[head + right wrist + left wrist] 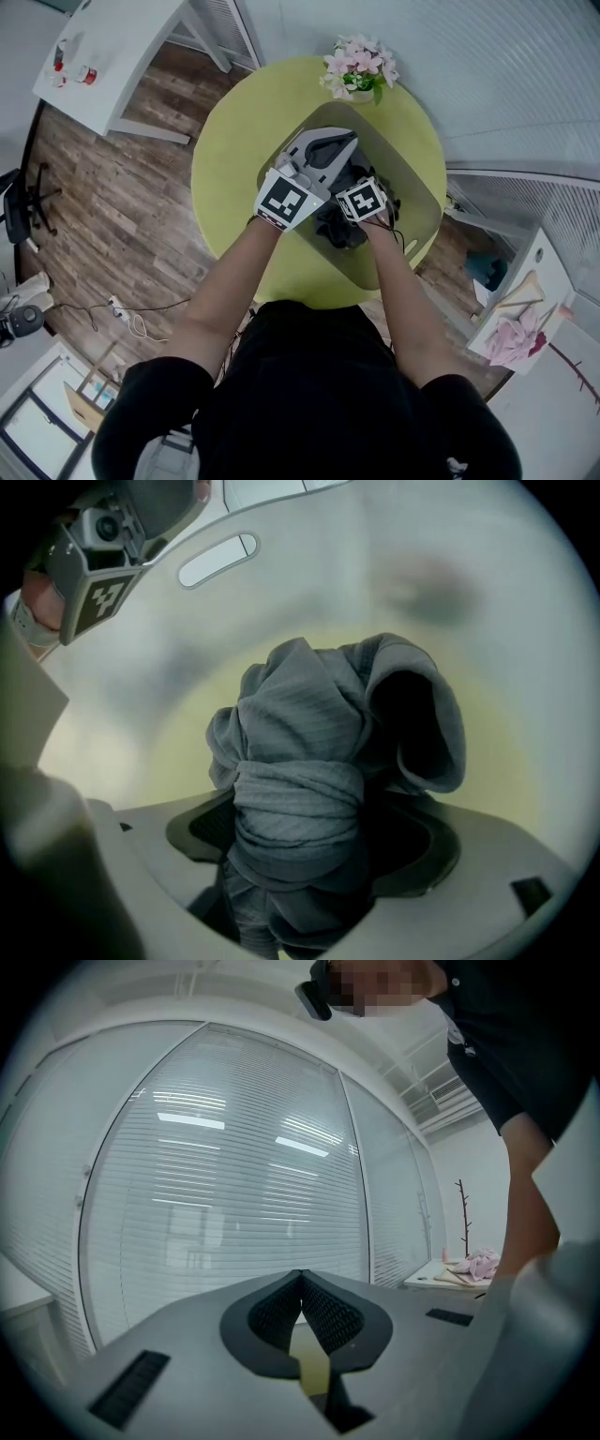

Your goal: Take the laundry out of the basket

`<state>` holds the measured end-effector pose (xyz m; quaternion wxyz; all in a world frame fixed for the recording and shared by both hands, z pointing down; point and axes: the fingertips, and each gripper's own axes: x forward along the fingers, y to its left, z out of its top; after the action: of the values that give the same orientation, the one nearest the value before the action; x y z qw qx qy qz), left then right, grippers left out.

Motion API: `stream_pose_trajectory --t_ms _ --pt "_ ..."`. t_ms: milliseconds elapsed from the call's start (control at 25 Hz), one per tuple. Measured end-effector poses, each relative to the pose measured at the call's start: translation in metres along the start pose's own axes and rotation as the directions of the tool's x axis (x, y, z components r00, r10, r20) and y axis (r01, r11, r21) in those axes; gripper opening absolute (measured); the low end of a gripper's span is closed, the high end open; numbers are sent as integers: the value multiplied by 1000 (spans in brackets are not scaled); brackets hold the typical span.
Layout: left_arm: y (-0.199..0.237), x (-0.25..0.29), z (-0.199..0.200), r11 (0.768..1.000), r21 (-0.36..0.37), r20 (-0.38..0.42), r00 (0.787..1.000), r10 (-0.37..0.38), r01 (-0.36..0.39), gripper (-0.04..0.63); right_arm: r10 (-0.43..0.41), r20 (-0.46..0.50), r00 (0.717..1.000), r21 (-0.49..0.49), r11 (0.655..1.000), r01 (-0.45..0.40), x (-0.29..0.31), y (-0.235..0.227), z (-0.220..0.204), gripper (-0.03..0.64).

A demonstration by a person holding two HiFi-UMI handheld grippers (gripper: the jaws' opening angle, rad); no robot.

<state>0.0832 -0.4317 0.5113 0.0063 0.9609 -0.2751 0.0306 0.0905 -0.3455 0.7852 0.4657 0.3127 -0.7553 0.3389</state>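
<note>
Laundry (pixel 298 789): grey cloth, fine ribbed knit, matt. Basket (pixel 319 536): frosted translucent plastic, smooth. Table (pixel 230 150): yellow-green top, matt, even. Floor (pixel 122 225), nine o'clock of Table: wood-grain planks, low sheen. Side table (pixel 122 47), ten o'clock: white, smooth, satin. Left gripper (pixel 300 1281): matt grey plastic shell; pads (pixel 330 1314) black, finely knurled.

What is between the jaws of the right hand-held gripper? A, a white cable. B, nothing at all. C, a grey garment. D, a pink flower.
C: the right gripper view shows a bunched grey garment standing between the wide-apart jaws of the right hand-held gripper.
</note>
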Motion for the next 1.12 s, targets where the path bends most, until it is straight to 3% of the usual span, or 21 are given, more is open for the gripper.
stream_pose_trajectory --t_ms 440,600,1120 --pt "2 3 -8 1000 -4 -24 1000 17 -17 9 37 -1 999 -18 999 -37 19 5 2 411" --pt "3 2 -4 999 16 -30 999 30 -29 9 34 -15 999 -42 998 -35 10 7 1 373" --pt "-3 -31 68 992 47 84 990 109 -113 9 25 27 999 -223 975 -19 -96 43 27 357"
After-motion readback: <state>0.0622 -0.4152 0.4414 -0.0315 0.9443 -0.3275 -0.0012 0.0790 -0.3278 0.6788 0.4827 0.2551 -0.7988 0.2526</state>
